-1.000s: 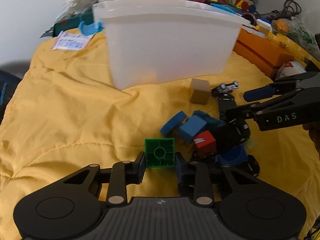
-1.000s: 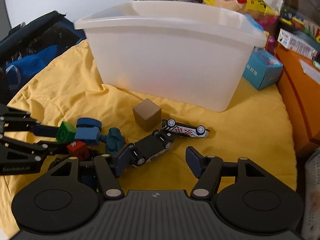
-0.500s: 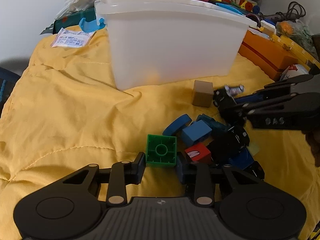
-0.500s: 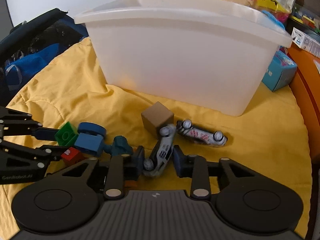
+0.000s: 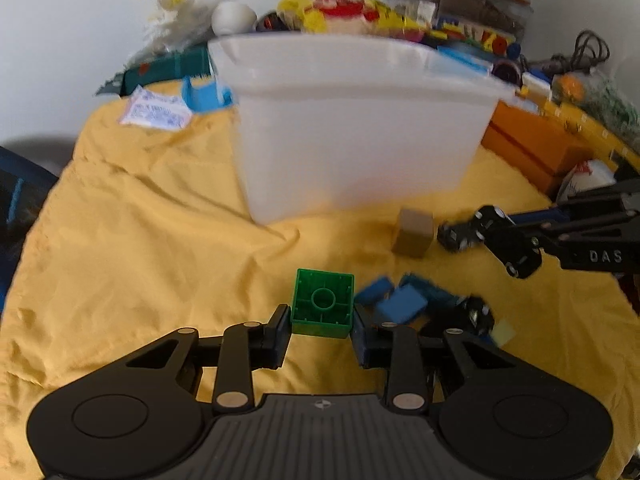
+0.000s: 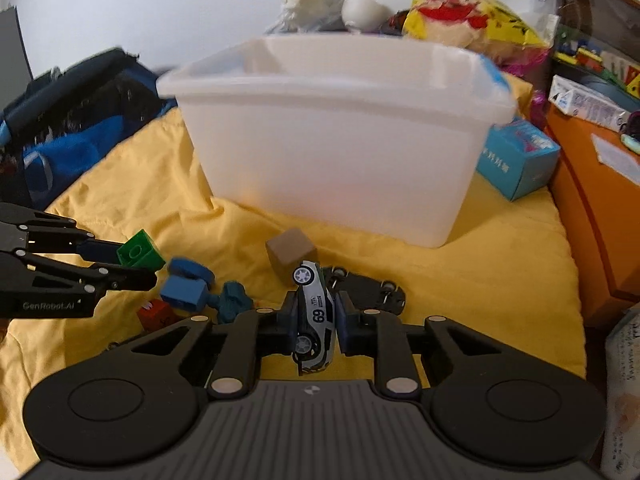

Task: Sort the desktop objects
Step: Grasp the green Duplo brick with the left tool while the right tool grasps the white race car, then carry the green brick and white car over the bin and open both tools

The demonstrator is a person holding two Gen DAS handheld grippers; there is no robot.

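The right tool (image 6: 316, 320) now clamps a white toy car (image 6: 315, 316) marked "69", lifted off the yellow cloth (image 6: 480, 264); a second ago it lay there. The left tool (image 5: 322, 322), lettered "GenRobot.AI", still grips a green brick (image 5: 323, 303).

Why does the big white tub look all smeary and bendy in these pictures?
Left wrist view: the white tub and the blue blocks are smeared by motion blur, while the green brick stays sharp. Right wrist view: the toy car is crisp, the tub's rim blurs, and the fisheye lens bends edges.
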